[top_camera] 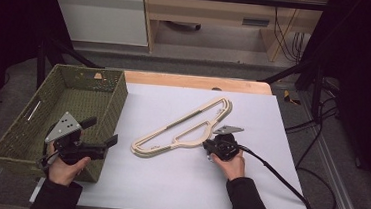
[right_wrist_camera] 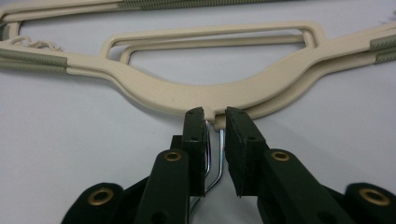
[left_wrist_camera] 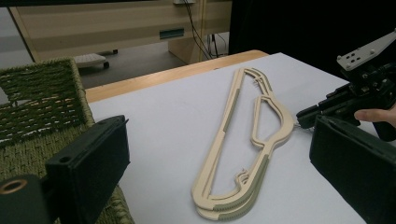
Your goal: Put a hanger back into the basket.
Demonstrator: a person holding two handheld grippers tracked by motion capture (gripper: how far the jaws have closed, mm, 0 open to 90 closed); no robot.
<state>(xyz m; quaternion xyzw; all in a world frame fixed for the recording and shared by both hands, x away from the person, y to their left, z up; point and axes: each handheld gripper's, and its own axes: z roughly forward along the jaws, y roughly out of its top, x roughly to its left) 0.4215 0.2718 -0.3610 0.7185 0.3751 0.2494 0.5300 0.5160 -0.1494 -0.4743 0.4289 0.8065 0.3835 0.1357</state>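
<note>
- While the right gripper (right_wrist_camera: 215,116) sits low on the table (top_camera: 167,183), its jaws are drawn in to a narrow slot. The two wire hooks (right_wrist_camera: 208,158) of the hangers stand between the pads. One pad looks to be against a wire, but a sliver of gap shows at the other, so I judge this is not yet a firm clamp.
- Because the two wires stand slightly apart, the squeeze should gather both. Closing squarely across them, just below the plastic neck at 12 o'clock of the jaws, should stop one hook slipping free.
- Once gripped, a straight lift seems wise. The long arms will swing and twist about thin wire, so a slow rise with the wrist level would keep the pair stacked.
- Beyond the jaws, the two cream hangers (top_camera: 181,127) lie flat, one on the other. In the high view they run across the table's middle from about 7 o'clock to 1 o'clock.
- Off at 9 o'clock of the hangers, the left gripper (top_camera: 102,132) hangs with its jaws wide apart and nothing in them. It could steady the far end if the pair starts to splay.
- Farthest left, the woven basket (top_camera: 57,82) stands at the table's 9 o'clock edge. If it is the goal, its rim calls for extra height.
</note>
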